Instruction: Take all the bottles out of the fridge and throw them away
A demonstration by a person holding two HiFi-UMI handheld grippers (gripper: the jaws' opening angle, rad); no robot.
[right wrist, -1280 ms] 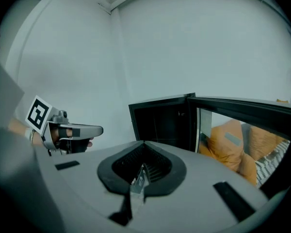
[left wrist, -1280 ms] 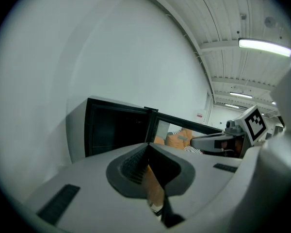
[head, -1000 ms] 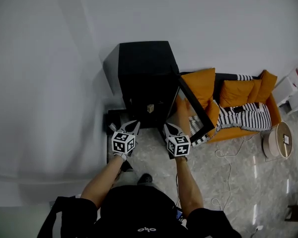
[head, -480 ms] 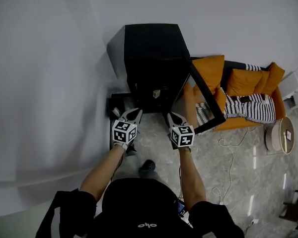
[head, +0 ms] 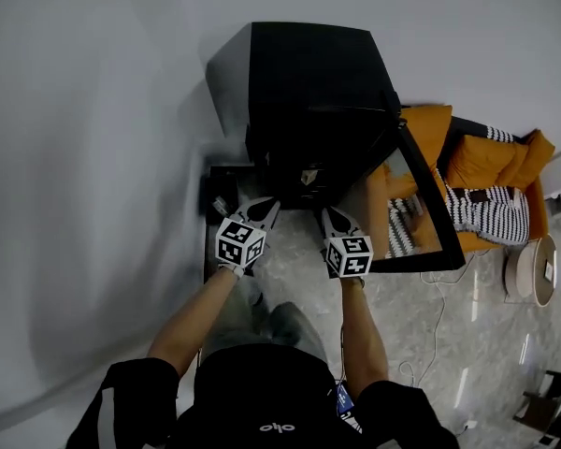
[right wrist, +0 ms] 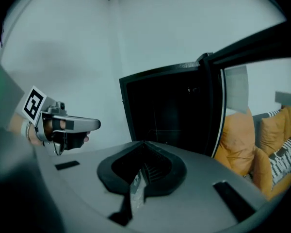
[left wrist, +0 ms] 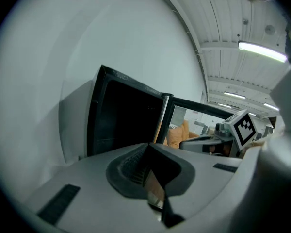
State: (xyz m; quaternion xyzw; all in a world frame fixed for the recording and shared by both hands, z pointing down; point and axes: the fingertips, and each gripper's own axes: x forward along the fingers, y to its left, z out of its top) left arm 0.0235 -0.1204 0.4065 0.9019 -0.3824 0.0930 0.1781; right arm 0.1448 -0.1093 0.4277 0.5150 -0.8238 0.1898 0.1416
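Left hand-held gripper (head: 265,204), right hand-held gripper (head: 327,213): closed, before open fridge (head: 309,92)

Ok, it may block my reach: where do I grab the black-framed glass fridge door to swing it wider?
The black-framed glass fridge door is likely taken by its free edge, farthest from the hinge, from your side with the right gripper. Standing open, that thin edge is exposed and gives most leverage; open the shut jaws first.

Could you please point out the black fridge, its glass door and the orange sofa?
Black box-shaped fridge (head: 309,73): head view, its top panel.
Open black-framed glass door (head: 407,204): head view, the glass pane.
Orange sofa (head: 496,162): head view, a back cushion.
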